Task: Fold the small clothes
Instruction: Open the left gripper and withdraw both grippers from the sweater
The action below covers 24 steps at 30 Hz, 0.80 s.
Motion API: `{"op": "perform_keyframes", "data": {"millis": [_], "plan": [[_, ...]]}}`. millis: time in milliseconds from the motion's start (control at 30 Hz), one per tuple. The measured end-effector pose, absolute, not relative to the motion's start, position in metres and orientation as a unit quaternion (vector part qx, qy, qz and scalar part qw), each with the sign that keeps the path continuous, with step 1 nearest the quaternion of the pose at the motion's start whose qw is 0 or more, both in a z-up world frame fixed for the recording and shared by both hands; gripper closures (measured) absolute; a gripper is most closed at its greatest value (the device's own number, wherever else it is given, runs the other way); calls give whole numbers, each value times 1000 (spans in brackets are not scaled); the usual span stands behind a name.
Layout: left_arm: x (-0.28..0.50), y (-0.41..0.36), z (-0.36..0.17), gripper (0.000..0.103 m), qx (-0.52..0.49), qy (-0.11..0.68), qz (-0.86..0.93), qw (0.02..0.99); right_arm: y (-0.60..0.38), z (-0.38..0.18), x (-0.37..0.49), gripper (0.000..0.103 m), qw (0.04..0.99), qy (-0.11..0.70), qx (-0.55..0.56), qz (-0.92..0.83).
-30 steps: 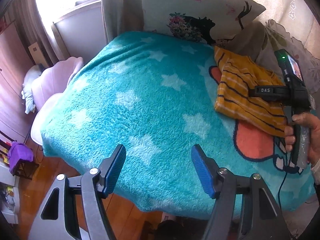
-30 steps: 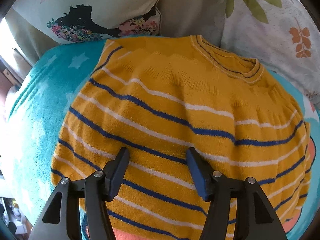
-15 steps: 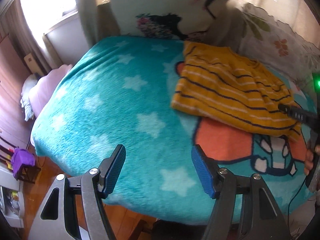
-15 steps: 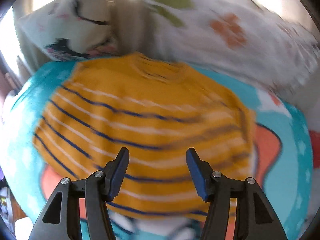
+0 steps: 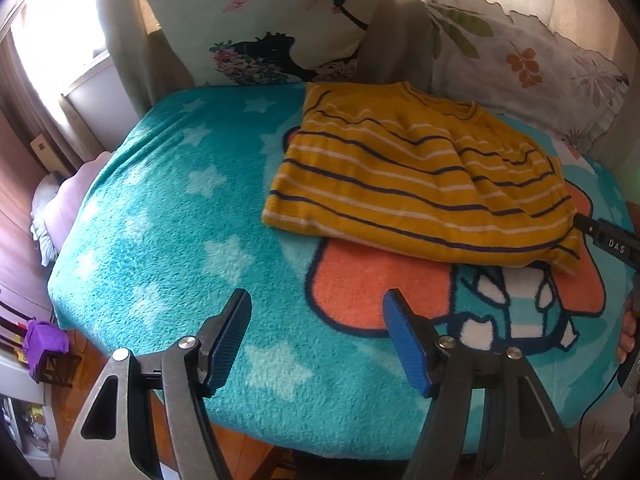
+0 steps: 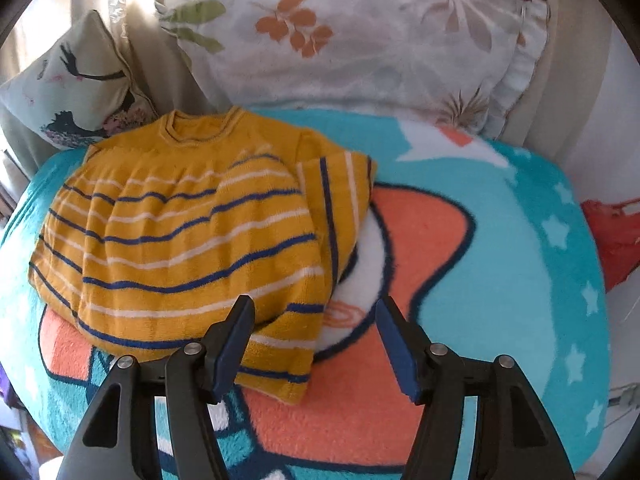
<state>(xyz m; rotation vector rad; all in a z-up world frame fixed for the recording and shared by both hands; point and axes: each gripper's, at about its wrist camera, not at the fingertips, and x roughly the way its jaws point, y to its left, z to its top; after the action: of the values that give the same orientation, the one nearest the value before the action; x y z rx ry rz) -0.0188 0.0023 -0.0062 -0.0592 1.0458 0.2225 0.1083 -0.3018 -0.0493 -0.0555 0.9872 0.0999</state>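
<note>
Though folded, yellow striped sweater (image 6: 180,236) neckline toward the pillows (image 6: 352,36).

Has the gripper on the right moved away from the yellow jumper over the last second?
Yes. The right gripper has pulled back and swung right: a second ago the striped jumper filled its view, now the jumper sits left with the leaf-print pillow in sight.

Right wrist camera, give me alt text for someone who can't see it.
A yellow striped sweater, partly folded, lies on a teal cartoon blanket, with the open right gripper empty just above its near edge. Two patterned pillows, a leaf-print pillow and a smaller pillow, lean behind it.
</note>
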Motion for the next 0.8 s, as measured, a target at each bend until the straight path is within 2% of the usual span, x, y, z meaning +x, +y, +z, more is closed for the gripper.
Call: {"op": "perform_keyframes", "data": {"millis": [433, 800], "plan": [[16, 37, -24, 35, -34, 519, 88, 849, -253, -22, 119, 36, 886, 457, -38, 66], [65, 117, -51, 35, -49, 554, 50, 830, -136, -21, 155, 36, 871, 480, -43, 95]]}}
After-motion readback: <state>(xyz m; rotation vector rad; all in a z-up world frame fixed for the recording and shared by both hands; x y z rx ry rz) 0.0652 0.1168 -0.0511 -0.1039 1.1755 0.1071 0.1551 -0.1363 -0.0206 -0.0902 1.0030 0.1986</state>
